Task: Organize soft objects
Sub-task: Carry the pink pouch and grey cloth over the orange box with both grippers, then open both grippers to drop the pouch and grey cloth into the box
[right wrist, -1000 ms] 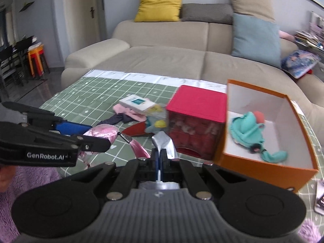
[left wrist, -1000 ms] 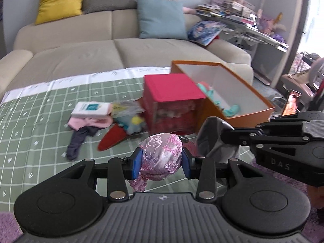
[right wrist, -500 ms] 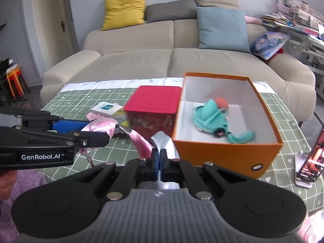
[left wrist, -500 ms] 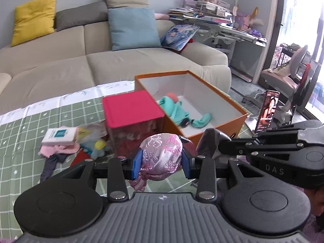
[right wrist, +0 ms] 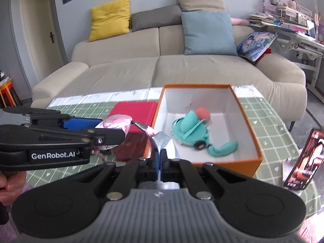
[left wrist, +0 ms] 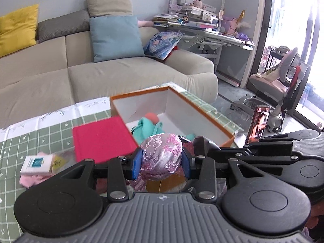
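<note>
Both grippers have neared the one orange box (right wrist: 206, 165), each clamping one soft item.

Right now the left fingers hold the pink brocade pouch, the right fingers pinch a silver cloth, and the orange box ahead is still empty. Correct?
Not quite: the orange box is not empty. The right wrist view shows a teal soft toy lying on its white floor. The rest stands: the left gripper is shut on the pink brocade pouch, and the right gripper pinches the silver cloth.
</note>
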Demonstrator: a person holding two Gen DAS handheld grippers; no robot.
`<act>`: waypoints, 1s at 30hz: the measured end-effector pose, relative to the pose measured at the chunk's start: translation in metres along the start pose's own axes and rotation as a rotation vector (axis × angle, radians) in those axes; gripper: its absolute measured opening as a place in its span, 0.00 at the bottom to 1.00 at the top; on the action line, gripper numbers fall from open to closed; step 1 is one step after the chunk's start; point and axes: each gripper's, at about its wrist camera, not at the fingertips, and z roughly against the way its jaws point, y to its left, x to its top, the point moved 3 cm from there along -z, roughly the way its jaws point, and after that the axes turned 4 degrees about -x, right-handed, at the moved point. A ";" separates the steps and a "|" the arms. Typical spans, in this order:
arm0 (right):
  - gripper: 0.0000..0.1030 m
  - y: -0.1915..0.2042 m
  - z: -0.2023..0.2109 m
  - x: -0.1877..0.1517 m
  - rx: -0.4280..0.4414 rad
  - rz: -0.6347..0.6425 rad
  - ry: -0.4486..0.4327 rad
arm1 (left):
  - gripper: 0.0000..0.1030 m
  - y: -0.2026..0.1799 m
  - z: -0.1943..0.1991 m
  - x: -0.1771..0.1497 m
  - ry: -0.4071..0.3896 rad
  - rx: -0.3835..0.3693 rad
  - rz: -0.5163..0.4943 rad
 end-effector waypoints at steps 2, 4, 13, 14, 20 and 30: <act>0.00 -0.007 -0.003 0.009 -0.013 -0.007 -0.016 | 0.44 -0.001 -0.006 0.008 -0.007 -0.007 -0.002; 0.00 -0.015 -0.006 0.017 -0.019 -0.018 -0.034 | 0.44 0.000 -0.013 0.017 -0.016 -0.009 -0.004; 0.00 -0.045 -0.031 0.060 -0.040 -0.006 -0.094 | 0.44 0.005 -0.046 0.056 -0.055 -0.020 -0.014; 0.00 -0.047 -0.035 0.065 -0.044 0.002 -0.098 | 0.44 0.006 -0.051 0.060 -0.057 -0.021 -0.017; 0.00 -0.065 -0.075 0.087 -0.071 0.048 -0.075 | 0.44 0.015 -0.092 0.083 -0.033 -0.032 -0.014; 0.00 -0.105 -0.143 0.107 -0.134 0.092 0.019 | 0.44 0.031 -0.166 0.117 0.037 -0.144 0.103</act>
